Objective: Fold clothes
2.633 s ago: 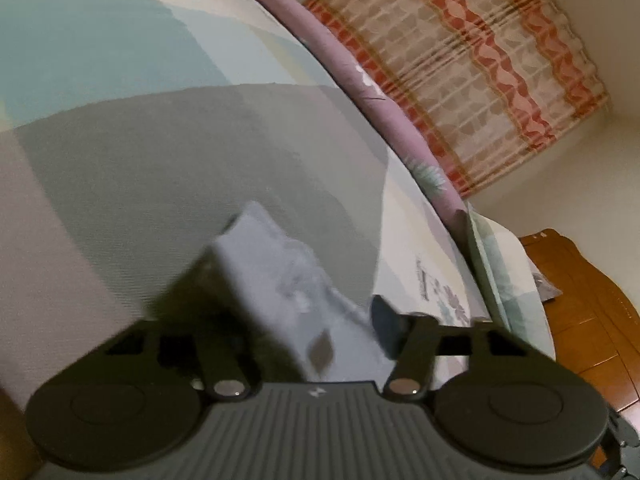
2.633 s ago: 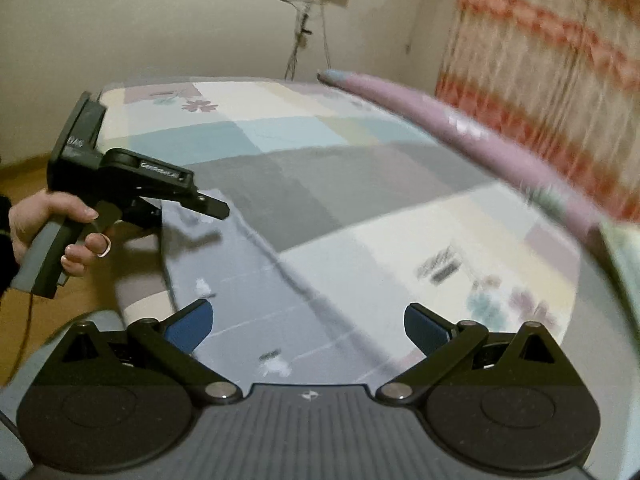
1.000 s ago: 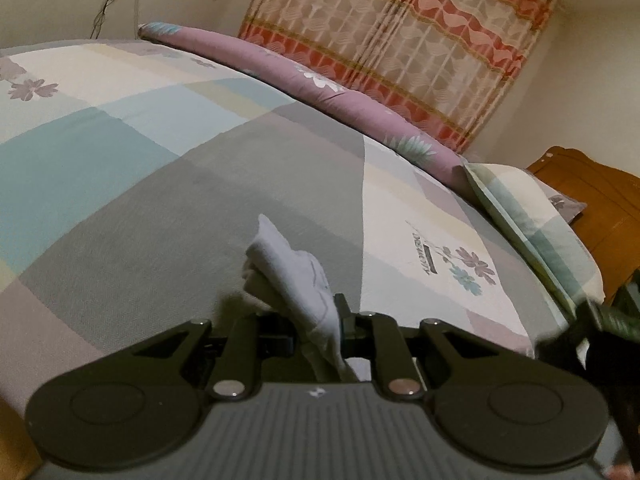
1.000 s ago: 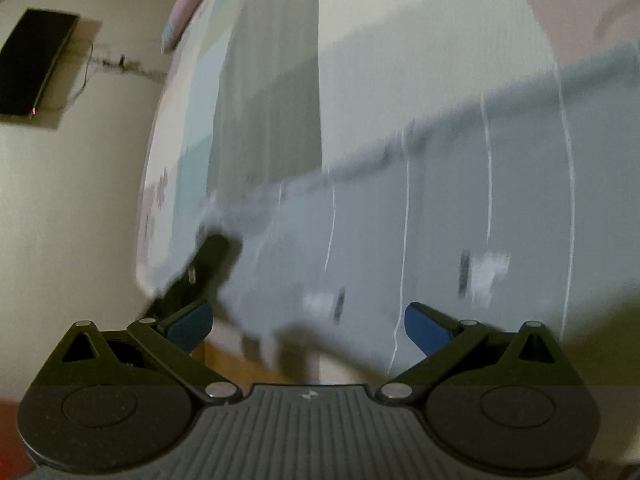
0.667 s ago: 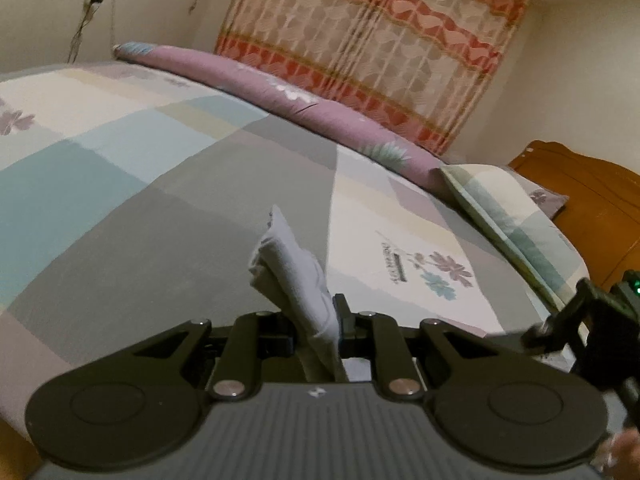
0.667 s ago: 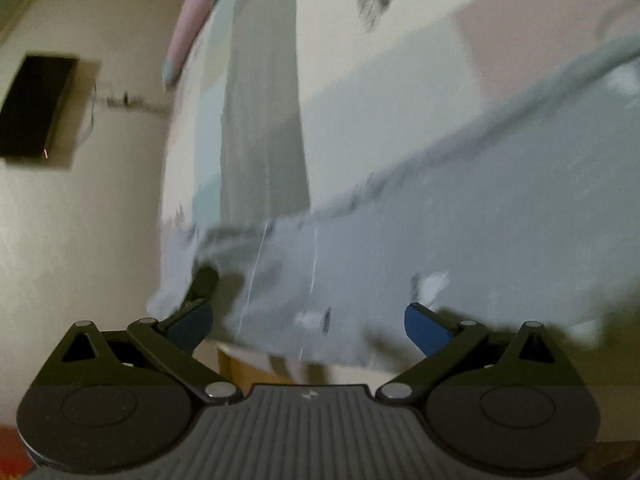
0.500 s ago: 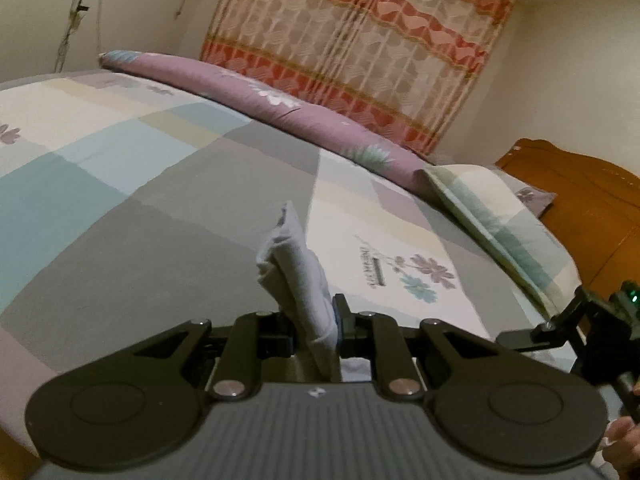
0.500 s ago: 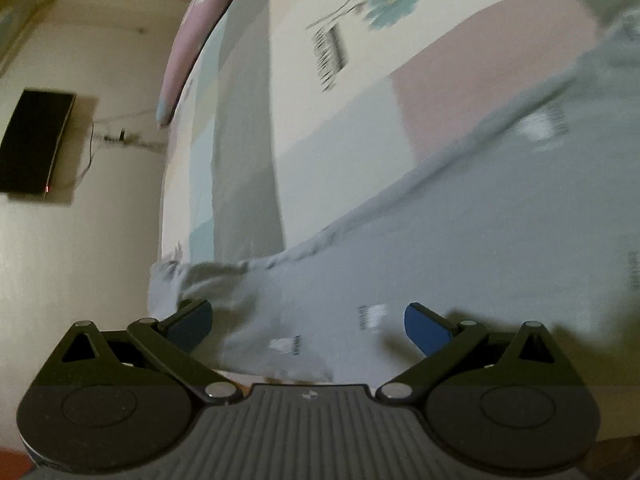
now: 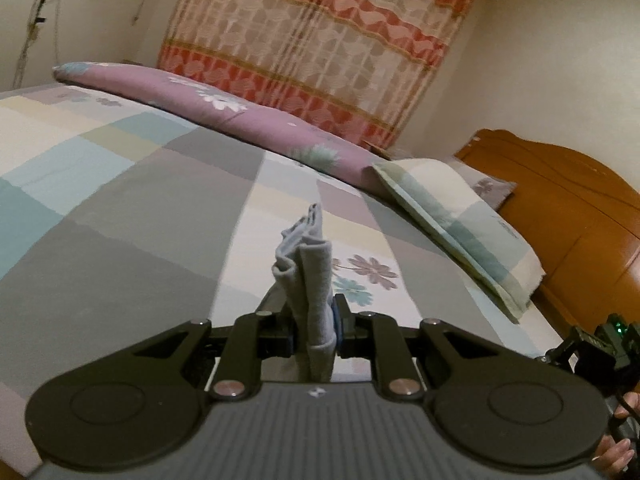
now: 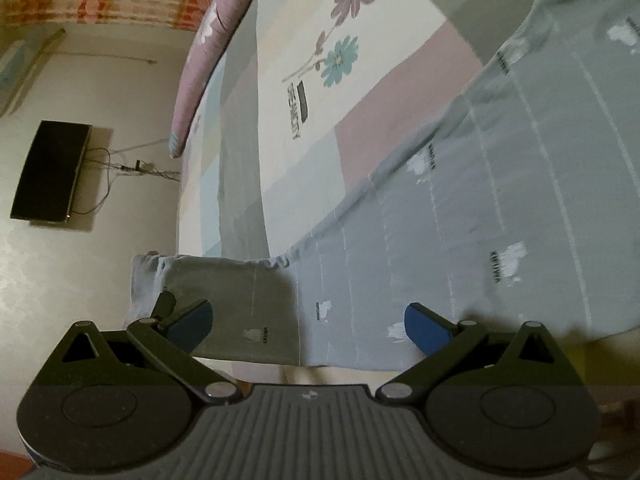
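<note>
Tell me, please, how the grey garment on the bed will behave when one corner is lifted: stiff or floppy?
Probably floppy: the grey garment bunches into soft folds where the left gripper pinches it. It seems thin and light, lying flat on the bed in the right wrist view. The far end will likely drag and sag.

Ahead of me lies a patchwork-sheeted bed [image 9: 120,208], an orange patterned curtain [image 9: 320,48] at twelve o'clock, a wooden headboard [image 9: 568,200] at two o'clock.
</note>
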{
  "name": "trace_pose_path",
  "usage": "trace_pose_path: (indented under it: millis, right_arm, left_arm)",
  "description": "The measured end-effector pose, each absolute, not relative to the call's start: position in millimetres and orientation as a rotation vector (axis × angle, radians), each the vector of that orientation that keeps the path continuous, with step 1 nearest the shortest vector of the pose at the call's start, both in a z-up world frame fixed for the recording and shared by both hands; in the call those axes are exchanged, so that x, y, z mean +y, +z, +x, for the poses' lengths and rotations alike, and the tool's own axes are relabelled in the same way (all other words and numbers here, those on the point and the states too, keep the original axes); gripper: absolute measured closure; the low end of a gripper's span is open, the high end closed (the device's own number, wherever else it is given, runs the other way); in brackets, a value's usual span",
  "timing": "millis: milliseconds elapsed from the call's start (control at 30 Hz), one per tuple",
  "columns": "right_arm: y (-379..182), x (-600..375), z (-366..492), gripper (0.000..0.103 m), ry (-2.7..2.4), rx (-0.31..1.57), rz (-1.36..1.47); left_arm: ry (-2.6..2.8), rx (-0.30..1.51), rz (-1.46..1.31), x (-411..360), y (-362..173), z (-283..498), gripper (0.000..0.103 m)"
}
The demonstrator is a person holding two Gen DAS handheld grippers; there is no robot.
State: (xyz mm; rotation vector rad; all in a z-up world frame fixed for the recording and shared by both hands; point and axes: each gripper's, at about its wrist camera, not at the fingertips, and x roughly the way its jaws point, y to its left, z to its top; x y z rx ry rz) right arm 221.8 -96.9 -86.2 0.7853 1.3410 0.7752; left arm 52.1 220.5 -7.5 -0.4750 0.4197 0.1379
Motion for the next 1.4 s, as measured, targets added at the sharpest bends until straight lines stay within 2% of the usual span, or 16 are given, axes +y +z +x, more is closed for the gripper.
trace_pose_path:
  millis: [367, 867, 967, 1033, 1167, 1333, 1400]
  right_arm:
    - [-71, -140, 227, 0.000, 0.755, 1.247, 0.822]
    - [-77, -168, 233, 0.000, 0.702, 1.219, 0.872]
    - [-78, -168, 234, 0.000, 0.698, 1.220, 0.869]
    - [-77, -168, 234, 0.000, 0.697, 1.218, 0.869]
    - [-75, -168, 234, 0.000, 0.695, 1.207, 0.874]
    - [-69, -162, 234, 0.000, 0.701, 1.161, 0.792]
    - [-66, -152, 233, 0.000, 0.738, 1.118, 0.714]
  left_arm:
    - [0.053, 0.477, -0.456, 176, -11, 86, 0.088]
    - [0.004, 0.675, -0.307, 124, -56, 124, 0.087]
    - [-0.045, 0.701, -0.284, 117, -59, 126, 0.074]
    - [-0.074, 0.709, -0.273, 113, -60, 126, 0.058]
    - [-0.108, 0.703, -0.244, 114, -51, 118, 0.056]
    - [-0.088, 0.710, -0.164, 130, -42, 104, 0.044]
    - [-0.091, 0.763, -0.134, 139, -48, 100, 0.044]
